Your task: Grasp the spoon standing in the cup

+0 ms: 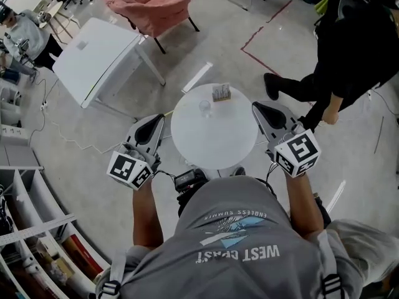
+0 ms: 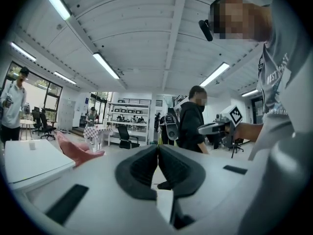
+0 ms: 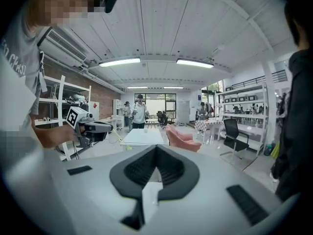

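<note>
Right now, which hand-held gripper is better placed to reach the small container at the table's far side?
Right, probably: the right hand-held gripper lies nearer the small container; the left hand-held gripper would have to pass the clear glass. Both are shut and must open first.

A round table (image 1: 215, 143) stands in front of the person. On its far part sit 2 things: a cup (image 1: 205, 108), and a small holder (image 1: 221, 93) just behind it to the right. The left gripper (image 1: 160, 119) is beside the table's left edge, the right gripper (image 1: 257, 107) beside its right edge. Farther back on the left stands a second table (image 1: 100, 58), with an armchair (image 1: 153, 8) behind it. Shelves (image 1: 31, 229) line the near left.
</note>
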`<action>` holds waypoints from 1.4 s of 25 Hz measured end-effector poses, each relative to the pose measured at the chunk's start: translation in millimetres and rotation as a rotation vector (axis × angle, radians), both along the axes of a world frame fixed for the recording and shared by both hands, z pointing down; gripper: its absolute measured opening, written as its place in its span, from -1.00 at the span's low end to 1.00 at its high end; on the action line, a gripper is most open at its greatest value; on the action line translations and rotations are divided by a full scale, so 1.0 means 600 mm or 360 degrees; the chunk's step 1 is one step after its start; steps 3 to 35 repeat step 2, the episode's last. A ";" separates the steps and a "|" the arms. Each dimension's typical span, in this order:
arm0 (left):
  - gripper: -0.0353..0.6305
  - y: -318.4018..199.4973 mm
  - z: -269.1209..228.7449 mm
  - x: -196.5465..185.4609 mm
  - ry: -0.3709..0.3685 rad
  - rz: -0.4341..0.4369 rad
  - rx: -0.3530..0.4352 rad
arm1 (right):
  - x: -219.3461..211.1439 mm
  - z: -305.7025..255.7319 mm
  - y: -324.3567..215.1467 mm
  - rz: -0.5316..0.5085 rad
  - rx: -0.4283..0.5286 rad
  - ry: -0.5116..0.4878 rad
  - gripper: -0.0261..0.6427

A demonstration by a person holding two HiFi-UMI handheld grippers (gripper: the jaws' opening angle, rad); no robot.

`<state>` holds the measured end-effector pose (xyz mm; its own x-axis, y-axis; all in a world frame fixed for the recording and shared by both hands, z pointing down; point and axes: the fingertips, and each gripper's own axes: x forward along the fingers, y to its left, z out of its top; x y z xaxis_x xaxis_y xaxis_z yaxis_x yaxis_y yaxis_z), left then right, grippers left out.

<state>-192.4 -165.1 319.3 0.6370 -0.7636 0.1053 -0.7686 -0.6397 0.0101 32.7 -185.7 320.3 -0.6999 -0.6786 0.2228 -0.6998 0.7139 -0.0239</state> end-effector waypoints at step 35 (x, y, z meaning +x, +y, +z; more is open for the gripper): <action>-0.87 0.000 0.003 -0.004 0.0002 0.0003 -0.0005 | -0.004 0.002 0.002 0.0000 -0.0003 0.0007 -0.92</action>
